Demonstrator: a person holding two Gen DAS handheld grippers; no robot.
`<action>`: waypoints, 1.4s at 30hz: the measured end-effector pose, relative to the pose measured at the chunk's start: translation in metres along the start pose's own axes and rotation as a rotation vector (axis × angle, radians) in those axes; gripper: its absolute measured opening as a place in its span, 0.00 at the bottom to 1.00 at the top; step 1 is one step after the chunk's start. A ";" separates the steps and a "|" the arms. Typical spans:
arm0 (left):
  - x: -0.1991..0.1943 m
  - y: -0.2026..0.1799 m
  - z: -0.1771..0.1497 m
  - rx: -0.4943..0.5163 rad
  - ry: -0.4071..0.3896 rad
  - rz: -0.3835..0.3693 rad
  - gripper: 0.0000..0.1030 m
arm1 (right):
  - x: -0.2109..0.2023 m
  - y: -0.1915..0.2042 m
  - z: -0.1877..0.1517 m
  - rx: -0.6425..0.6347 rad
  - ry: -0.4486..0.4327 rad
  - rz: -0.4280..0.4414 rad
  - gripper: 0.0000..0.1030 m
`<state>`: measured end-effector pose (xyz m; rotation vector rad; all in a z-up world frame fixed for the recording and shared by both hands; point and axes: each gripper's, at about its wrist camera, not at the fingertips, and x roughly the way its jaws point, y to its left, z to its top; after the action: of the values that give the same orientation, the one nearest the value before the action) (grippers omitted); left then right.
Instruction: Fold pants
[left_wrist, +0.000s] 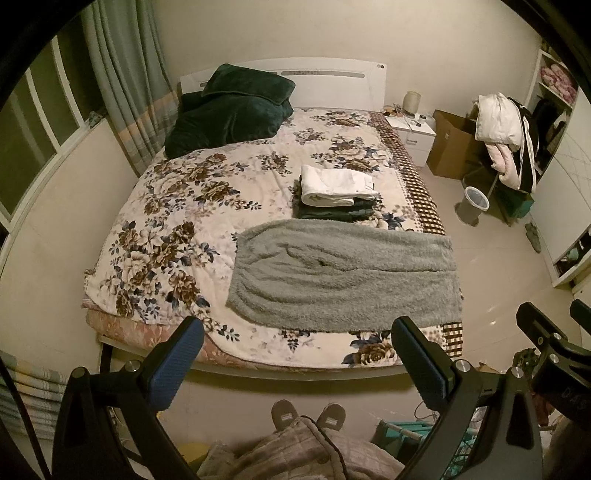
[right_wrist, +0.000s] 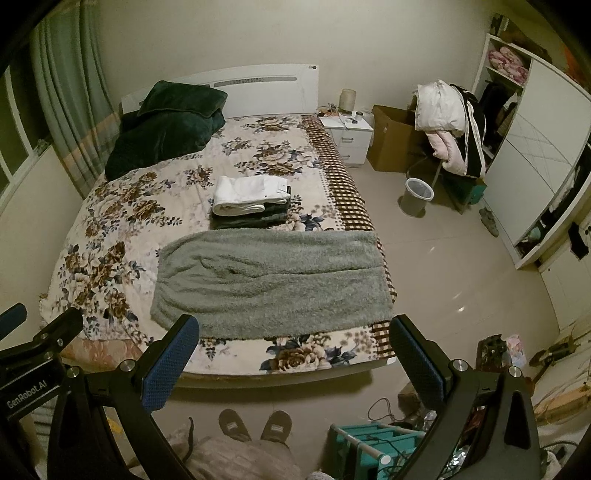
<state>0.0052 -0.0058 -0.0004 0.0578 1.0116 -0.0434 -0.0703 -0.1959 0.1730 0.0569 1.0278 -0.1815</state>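
Grey fleece pants (left_wrist: 343, 273) lie flat across the near right part of the bed, folded lengthwise; they also show in the right wrist view (right_wrist: 269, 280). My left gripper (left_wrist: 295, 354) is open and empty, held above the floor just short of the bed's foot edge. My right gripper (right_wrist: 295, 350) is open and empty at the same height, to the right of the left one. Behind the pants sits a stack of folded clothes (left_wrist: 336, 192) with a white pair on top, also seen in the right wrist view (right_wrist: 251, 199).
The bed (left_wrist: 177, 221) has a floral cover, with a dark green blanket (left_wrist: 229, 107) at its head. A nightstand (right_wrist: 347, 136), cardboard box (right_wrist: 391, 144), bin (right_wrist: 415, 195) and wardrobe (right_wrist: 535, 166) stand to the right. A teal rack (right_wrist: 373, 446) and my slippered feet (right_wrist: 255, 424) are below.
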 end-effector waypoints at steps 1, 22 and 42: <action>0.000 0.000 0.000 0.001 0.001 -0.001 1.00 | 0.000 0.000 0.000 -0.002 -0.001 0.000 1.00; 0.002 -0.008 0.016 -0.001 -0.006 -0.004 1.00 | -0.002 0.009 -0.001 -0.007 -0.007 0.002 1.00; -0.003 -0.030 0.035 -0.002 -0.006 -0.011 1.00 | -0.008 0.006 0.002 -0.007 -0.003 0.006 1.00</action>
<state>0.0315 -0.0385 0.0199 0.0504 1.0059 -0.0526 -0.0713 -0.1889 0.1811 0.0529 1.0256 -0.1727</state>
